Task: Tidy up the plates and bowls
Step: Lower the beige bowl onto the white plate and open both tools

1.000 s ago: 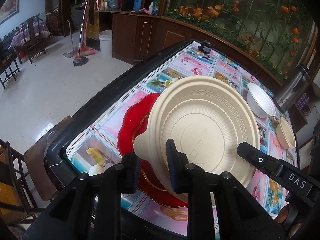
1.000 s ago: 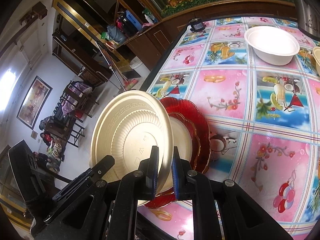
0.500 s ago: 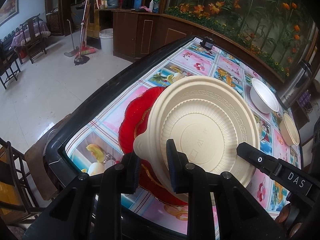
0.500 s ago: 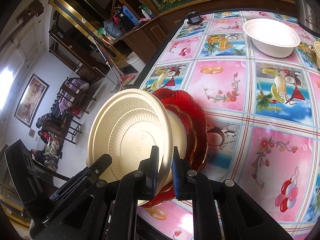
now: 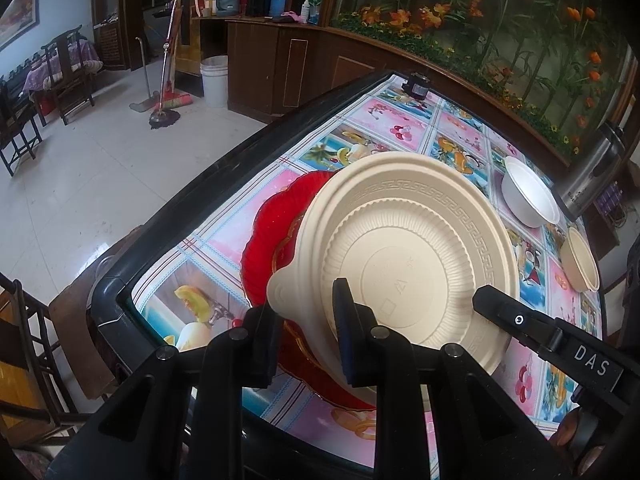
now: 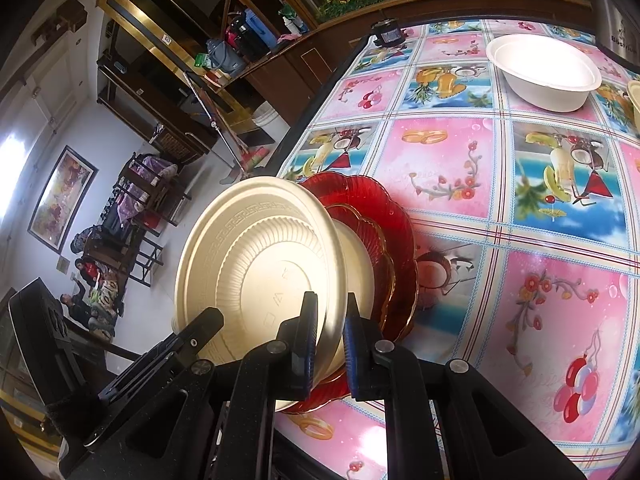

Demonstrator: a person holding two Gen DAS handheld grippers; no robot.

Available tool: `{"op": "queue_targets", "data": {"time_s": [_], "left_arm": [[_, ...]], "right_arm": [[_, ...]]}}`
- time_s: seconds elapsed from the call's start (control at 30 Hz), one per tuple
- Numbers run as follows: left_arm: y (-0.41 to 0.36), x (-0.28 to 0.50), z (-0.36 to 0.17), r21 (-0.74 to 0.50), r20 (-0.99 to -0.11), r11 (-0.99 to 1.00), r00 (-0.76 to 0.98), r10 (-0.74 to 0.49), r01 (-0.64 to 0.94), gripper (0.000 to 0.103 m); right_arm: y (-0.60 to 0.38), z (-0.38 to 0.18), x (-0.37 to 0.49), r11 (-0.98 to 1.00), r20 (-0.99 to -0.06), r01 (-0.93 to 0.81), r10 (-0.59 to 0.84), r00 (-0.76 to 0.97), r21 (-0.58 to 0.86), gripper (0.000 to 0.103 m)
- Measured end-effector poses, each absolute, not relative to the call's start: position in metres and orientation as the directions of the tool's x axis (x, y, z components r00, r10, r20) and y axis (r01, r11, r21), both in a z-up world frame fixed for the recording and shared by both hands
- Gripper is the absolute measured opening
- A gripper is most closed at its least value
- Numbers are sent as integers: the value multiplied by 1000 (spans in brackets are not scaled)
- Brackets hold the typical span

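Right hand-held gripper point(image 6: 329, 334) is clamped on the cream plate's point(image 6: 256, 276) rim. Left hand-held gripper point(image 5: 305, 330) straddles its tab, contact unclear. Plate tilts over red plates point(image 6: 386, 240) (left view adds a beige bowl point(image 5: 582, 260)).

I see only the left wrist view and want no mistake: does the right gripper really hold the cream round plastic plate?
Observer: Yes, the right gripper has its jaws closed on the rim of the cream round plastic plate.
Operator: What lies under it?
Observer: Another cream plate, resting inside the red scalloped glass plates.
Operator: Is the held plate flat?
Observer: No, it leans up, away from that stack.
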State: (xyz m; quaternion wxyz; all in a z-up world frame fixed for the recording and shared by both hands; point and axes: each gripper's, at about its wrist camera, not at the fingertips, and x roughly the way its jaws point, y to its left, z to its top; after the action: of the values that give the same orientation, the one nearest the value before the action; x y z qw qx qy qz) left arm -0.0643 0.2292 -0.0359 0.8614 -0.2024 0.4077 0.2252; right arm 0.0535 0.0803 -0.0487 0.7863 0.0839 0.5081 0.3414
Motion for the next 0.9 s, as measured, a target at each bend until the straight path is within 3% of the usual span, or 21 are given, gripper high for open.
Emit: {"op": "queue_targets", "data": {"time_s": [0.9], "left_arm": [[231, -66, -37, -155, -798, 817, 558, 228, -556, 22]], "right_arm": [[83, -52, 53, 756, -749, -448, 617, 244, 477, 12]]}}
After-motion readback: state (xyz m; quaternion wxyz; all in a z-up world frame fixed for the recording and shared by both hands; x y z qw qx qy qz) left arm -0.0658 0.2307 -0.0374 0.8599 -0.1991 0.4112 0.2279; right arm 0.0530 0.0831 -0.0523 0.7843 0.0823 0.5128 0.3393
